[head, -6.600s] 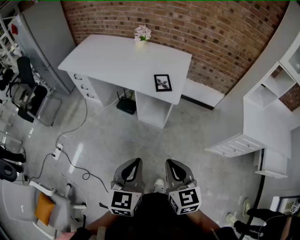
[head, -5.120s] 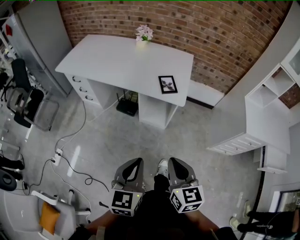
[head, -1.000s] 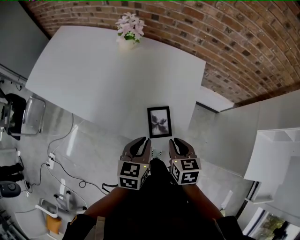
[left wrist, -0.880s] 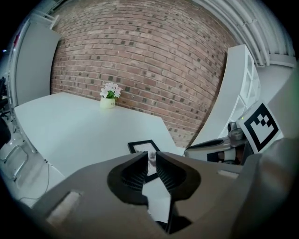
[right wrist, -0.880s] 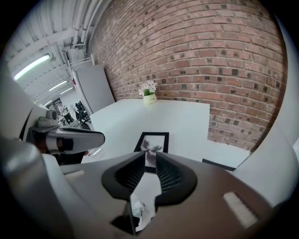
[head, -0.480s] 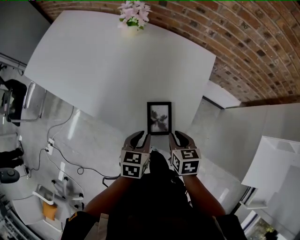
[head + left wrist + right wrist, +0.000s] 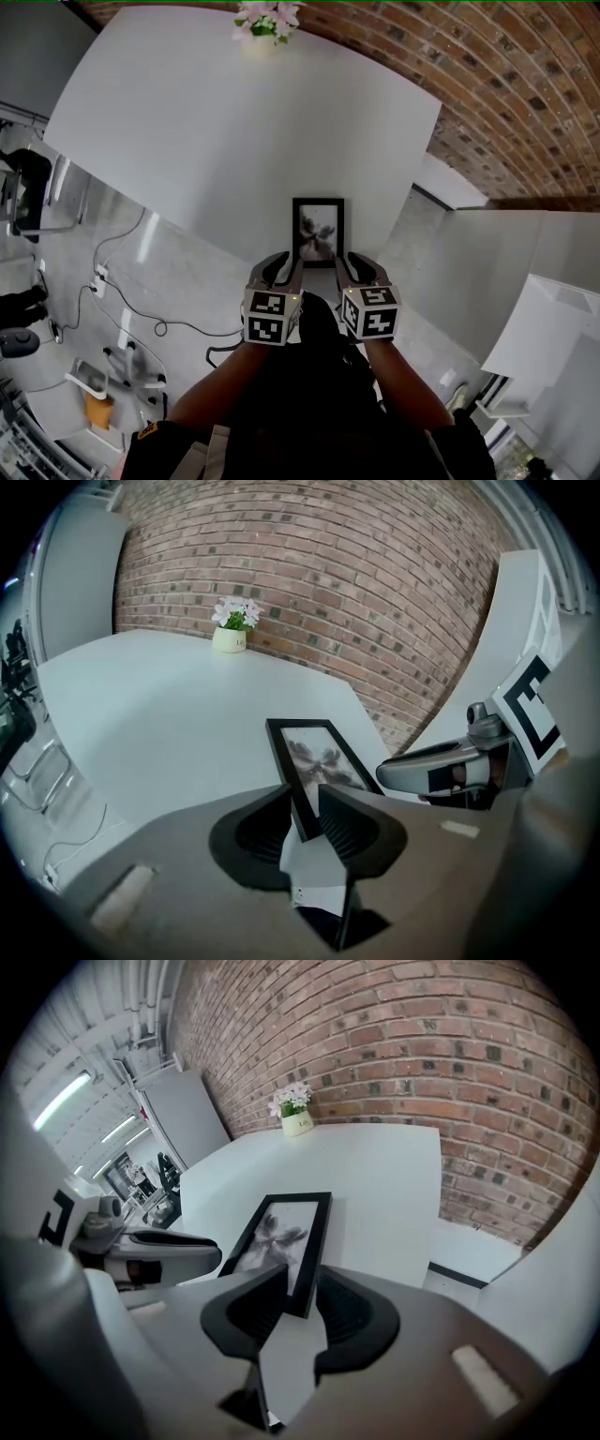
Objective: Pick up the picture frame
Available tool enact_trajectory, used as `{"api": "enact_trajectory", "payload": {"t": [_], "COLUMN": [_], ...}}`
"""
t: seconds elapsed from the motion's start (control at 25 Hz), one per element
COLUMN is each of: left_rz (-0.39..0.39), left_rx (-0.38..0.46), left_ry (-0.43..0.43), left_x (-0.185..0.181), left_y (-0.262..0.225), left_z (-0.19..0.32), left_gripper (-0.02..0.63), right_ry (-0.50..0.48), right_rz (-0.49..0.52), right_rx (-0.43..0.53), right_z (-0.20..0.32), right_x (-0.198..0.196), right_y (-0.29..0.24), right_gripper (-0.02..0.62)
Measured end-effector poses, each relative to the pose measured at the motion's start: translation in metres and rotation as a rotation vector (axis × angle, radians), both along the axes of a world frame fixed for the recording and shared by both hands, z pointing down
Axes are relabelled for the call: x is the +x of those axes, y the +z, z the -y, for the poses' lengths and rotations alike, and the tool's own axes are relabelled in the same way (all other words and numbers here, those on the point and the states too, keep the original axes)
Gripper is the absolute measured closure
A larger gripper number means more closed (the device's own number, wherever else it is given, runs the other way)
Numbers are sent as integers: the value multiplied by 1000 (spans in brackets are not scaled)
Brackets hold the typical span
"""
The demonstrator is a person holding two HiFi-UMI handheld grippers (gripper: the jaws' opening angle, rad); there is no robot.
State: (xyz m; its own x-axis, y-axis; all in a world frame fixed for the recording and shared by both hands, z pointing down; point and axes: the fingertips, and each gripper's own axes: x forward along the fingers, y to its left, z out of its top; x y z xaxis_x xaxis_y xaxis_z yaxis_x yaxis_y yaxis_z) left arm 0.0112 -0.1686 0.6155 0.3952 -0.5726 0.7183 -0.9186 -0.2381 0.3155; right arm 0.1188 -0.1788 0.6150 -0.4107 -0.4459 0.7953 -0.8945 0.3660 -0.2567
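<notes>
Head view has the picture frame [image 7: 318, 232] lying flat on the white bench [image 7: 216, 122], close to the near edge and toward the bench's 5 o'clock corner. It is a black frame with a grey plant print inside, its long sides running away from the person.

At about 7 o'clock of the frame sits the left hand-held gripper [image 7: 278, 267], and at about 5 o'clock the right hand-held gripper [image 7: 354, 267], each tipped down toward a near corner. Both have just been opening their jaws, and both now stand wide. In the left gripper view the frame's near left corner shows in the gap between the jaws, and in the right gripper view the near right corner shows the same way. In neither view do the pads press on the frame.

Far off at 12 o'clock, by the brick wall [image 7: 487, 84], stands a small pot of flowers [image 7: 265, 21], well apart from everything else.

By my reckoning the approach is nearly finished and the grasp itself is all to come. Both sets of jaws must close on the frame's edges, and then the frame must come up off the bench; it is not yet lifted.
</notes>
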Motion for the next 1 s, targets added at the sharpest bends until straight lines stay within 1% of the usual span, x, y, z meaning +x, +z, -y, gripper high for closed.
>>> {"api": "enact_trajectory", "payload": {"t": [0.4, 1.0], "left_rz": [4, -12], "left_rx": [-29, -74], "left_ry": [-11, -25], "left_x": [1, 6], "left_y": [10, 21], "left_z": [4, 7], "left_gripper": [503, 499], "right_ry": [-5, 1], "right_rz": [15, 42], "right_rx": [-32, -69], "right_z": [3, 2], "right_x": [-2, -6], "right_y": [9, 18], "right_gripper": [492, 489]}}
